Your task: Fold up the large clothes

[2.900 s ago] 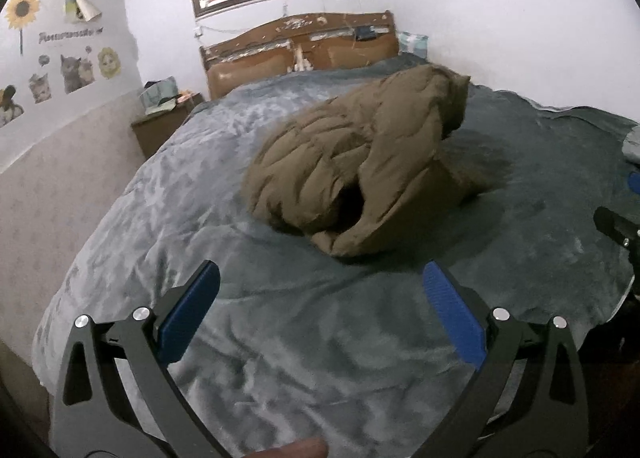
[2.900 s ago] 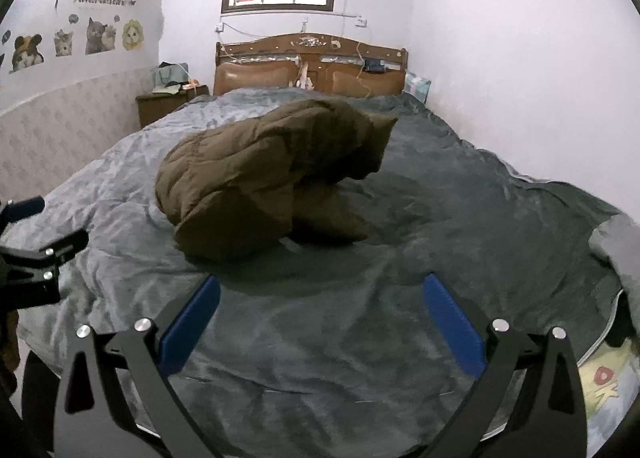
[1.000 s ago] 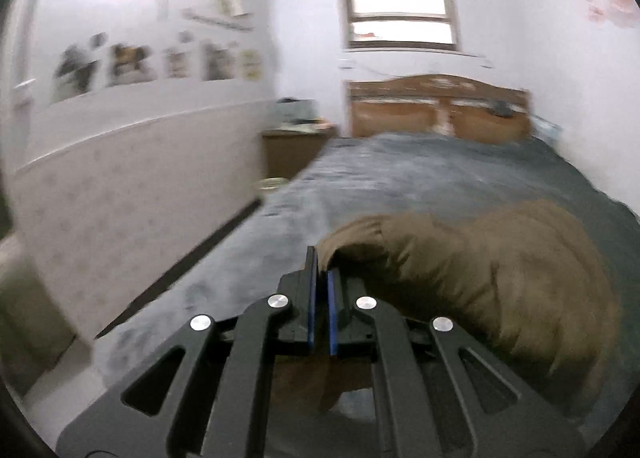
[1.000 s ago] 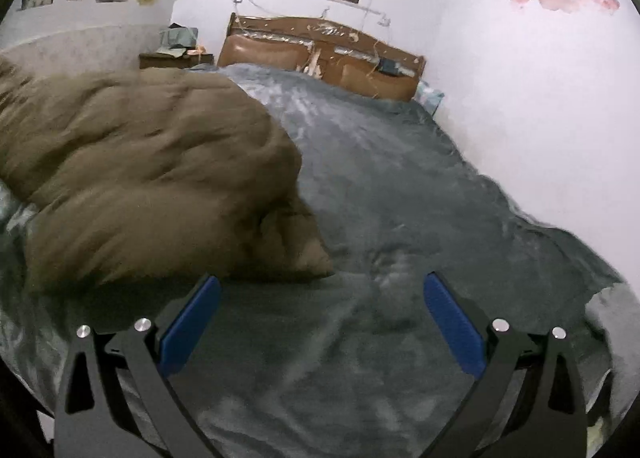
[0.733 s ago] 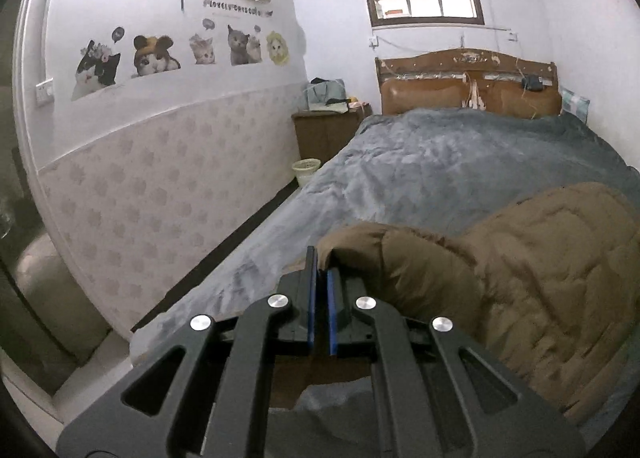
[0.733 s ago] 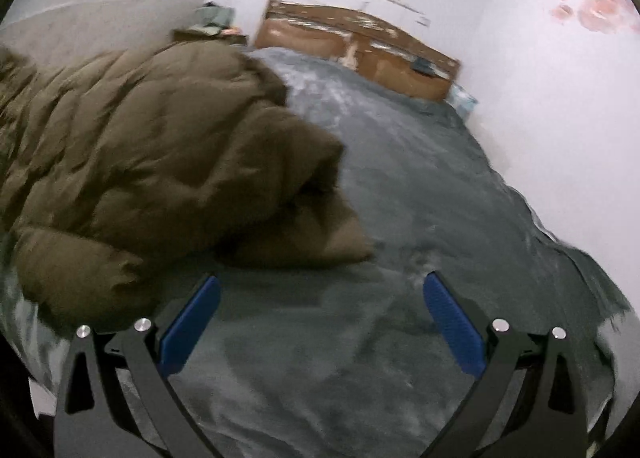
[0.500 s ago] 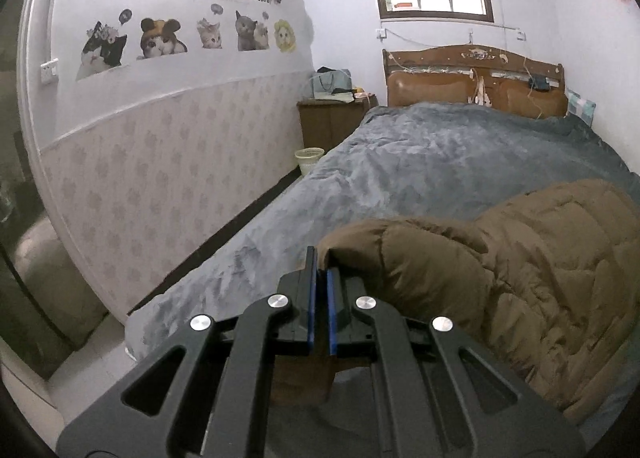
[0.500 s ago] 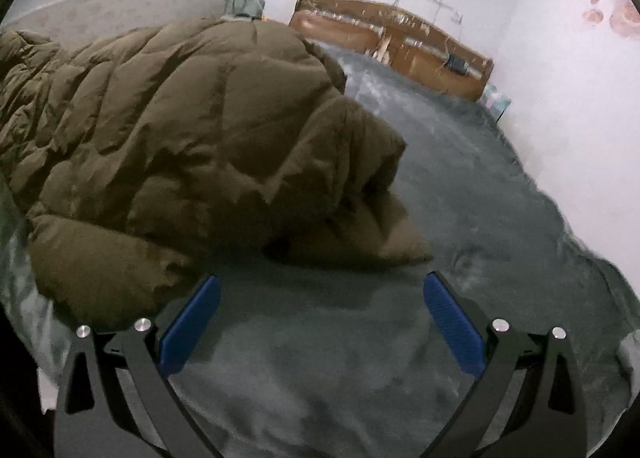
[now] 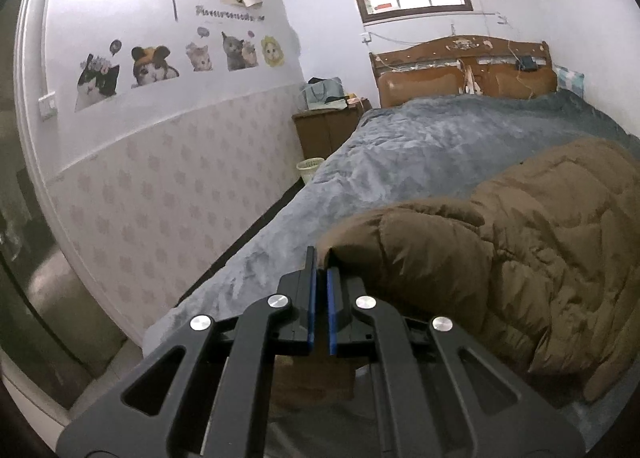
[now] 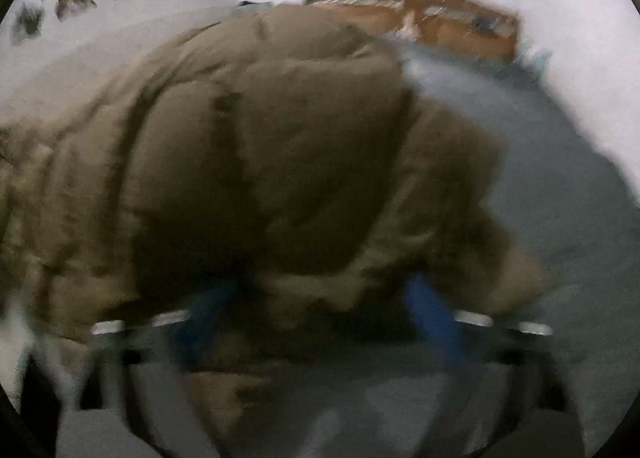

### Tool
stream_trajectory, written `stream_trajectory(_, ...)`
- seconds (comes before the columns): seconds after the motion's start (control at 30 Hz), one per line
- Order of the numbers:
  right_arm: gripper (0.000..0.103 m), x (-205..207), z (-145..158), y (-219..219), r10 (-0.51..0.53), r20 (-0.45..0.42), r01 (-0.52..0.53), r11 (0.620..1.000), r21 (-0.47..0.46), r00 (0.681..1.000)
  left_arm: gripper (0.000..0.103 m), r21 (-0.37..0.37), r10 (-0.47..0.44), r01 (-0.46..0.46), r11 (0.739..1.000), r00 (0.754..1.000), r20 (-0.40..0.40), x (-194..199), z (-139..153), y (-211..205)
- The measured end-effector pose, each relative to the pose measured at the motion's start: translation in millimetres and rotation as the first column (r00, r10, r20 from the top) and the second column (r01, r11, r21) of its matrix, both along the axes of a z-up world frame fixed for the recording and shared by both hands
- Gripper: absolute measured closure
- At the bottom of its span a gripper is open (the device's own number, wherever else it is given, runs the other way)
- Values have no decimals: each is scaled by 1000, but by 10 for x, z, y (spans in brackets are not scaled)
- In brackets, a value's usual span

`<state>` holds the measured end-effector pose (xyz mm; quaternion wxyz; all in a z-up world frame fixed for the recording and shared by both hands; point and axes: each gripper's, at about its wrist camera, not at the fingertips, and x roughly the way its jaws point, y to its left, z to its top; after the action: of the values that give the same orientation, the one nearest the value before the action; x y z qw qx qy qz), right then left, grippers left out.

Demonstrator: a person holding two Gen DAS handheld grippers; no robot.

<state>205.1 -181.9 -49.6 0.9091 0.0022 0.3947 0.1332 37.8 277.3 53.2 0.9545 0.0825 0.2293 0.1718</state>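
A bulky brown puffer jacket (image 9: 520, 242) lies crumpled on the grey bedspread (image 9: 432, 154). My left gripper (image 9: 320, 270) is shut on an edge of the jacket at the bed's near left side, and the fabric bulges right of the pads. In the blurred right wrist view the jacket (image 10: 280, 146) fills most of the frame. My right gripper (image 10: 320, 290) is open, its blue fingers (image 10: 428, 306) spread to either side of a low fold of the jacket, pushed up against it.
A wooden headboard (image 9: 464, 66) stands at the far end. A nightstand (image 9: 328, 126) and a small basket (image 9: 310, 168) sit by the left wall with cat stickers (image 9: 160, 62). The floor gap runs along the bed's left side.
My right gripper has moved forward fast into the jacket, which now fills its view. My left gripper stays shut on the jacket edge and has shifted only slightly.
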Motion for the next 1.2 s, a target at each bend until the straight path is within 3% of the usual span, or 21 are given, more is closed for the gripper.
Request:
stream_trajectory(0.03,93,56,-16,-3,13,-40,-11,999,46,999,100,-3,-4,4,1000,1000,0,3,8,-1)
stream_trajectory(0.1,101,54,87,-8,10,-21,-9,997,72,1000,100,-11,-4,4,1000,1000,10,-44,37,21)
stream_trajectory(0.33,103,-376,966,-273,-13,209,-8,995,100,978,99,-26,-36,38,999,997,66,-127,300,-12)
stream_trajectory(0.4,103,-569,1307,-400,-32,295,2,995,102,955,99,-17,-54,56,998,993,104,-158,457,-79)
stream_trajectory(0.5,103,-874,1890,-712,-94,436,40,990,132,895,99,-9,-73,76,997,980,186,-254,803,-191)
stream_trajectory(0.57,103,-961,2195,-897,-112,478,47,988,144,871,99,10,-95,96,995,970,222,-305,1008,-303)
stream_trajectory(0.6,103,-971,2255,-969,-107,473,45,989,141,875,99,22,-103,101,995,968,227,-307,1057,-360)
stream_trajectory(0.67,100,-935,2173,-1055,-105,422,65,992,108,901,100,41,-119,112,993,966,231,-302,1097,-468)
stream_trajectory(0.7,73,-914,2030,-1103,-120,371,87,991,104,921,100,42,-124,118,992,965,231,-307,1089,-528)
stream_trajectory(0.73,27,-868,1744,-1121,-142,287,116,987,108,947,100,36,-126,121,992,965,228,-306,1076,-554)
stream_trajectory(0.77,16,-813,1559,-1118,-146,239,121,986,116,960,100,24,-124,122,992,966,226,-305,1049,-565)
stream_trajectory(0.93,15,-891,269,-819,-115,-10,116,986,122,993,100,-9,-92,96,995,972,215,-354,1012,-500)
stream_trajectory(1.07,15,-754,-218,-552,-69,-151,97,978,185,986,100,-1,-75,76,997,981,180,-406,944,-470)
stream_trajectory(1.2,15,-515,-434,-438,-66,-220,115,969,219,973,100,7,-48,47,999,987,151,-324,831,-395)
